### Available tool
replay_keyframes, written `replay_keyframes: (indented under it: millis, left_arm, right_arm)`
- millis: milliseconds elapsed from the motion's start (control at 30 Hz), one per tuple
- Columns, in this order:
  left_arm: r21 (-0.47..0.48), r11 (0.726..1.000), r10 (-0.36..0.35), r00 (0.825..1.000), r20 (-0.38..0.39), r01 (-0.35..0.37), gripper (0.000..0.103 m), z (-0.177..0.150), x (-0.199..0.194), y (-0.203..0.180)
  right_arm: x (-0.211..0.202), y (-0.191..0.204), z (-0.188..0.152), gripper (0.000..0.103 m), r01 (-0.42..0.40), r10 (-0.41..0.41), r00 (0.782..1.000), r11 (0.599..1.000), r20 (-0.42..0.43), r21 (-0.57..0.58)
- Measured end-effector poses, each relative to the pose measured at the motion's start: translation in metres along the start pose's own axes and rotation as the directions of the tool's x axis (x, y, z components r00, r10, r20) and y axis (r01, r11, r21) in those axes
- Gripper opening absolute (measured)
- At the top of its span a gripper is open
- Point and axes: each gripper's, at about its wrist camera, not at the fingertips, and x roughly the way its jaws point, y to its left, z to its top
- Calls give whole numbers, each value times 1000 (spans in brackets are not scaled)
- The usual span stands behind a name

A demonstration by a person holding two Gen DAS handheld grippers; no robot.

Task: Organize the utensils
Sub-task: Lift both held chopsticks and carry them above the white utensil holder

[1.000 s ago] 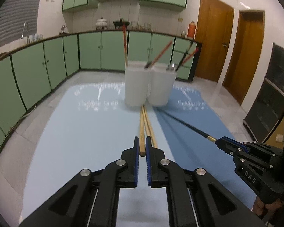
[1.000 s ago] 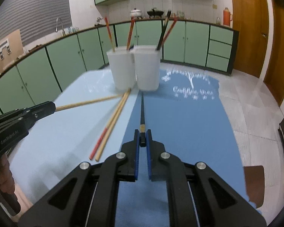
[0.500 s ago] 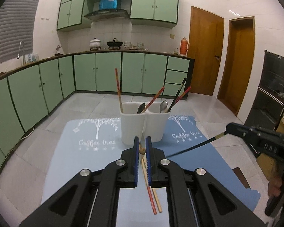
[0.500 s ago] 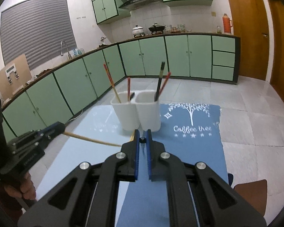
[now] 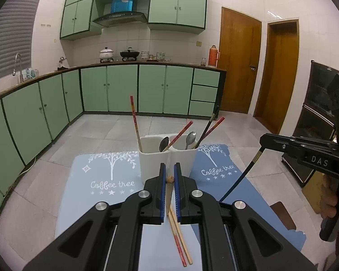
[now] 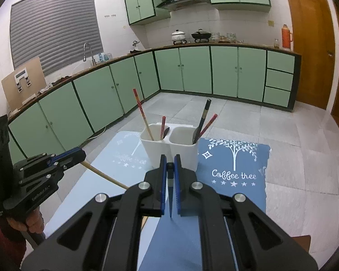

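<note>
Two grippers had risen off the mats since a second earlier, each clenched on one chopstick: the left gripper (image 5: 168, 179) gripped a wooden stick (image 5: 169, 179), the right gripper (image 6: 169, 166) a black stick (image 5: 241, 178). Both sticks now hung in the air near the white holder (image 6: 169, 145). Two more (image 5: 179, 240) lay on the pale mat (image 5: 83, 194). Dropping each into the holder probably came next.

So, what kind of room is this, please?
A home kitchen, most likely. Green cabinets run along the walls under a counter, a range hood hangs above pots on a stove, and a sink tap stands by the window.
</note>
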Motion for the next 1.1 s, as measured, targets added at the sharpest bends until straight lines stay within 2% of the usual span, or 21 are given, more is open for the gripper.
replay_keyframes:
  millis: [233,600,733,900,1100]
  left_arm:
    - [2,1000,-15,1000,9,15,7,9,-3,4]
    - [29,1000,-13,998,61,11,7,39,-9,7]
    - [52,999,1,993,118,-7,7,62,-18,8]
    - [68,997,15,977,211,-30,7,95,-30,8]
    - [93,995,20,963,270,-47,7,130,-14,2]
  right_arm:
    - [-4,-4,18,6,-33,33,999,999,12,-4]
    - [-20,-9,54,6,-37,39,996,999,76,-31]
    - [-28,-9,73,6,-35,40,993,998,115,-42]
    - [-33,-10,101,6,-7,19,984,998,177,-68]
    - [-16,-22,131,6,-2,13,979,999,205,-54]
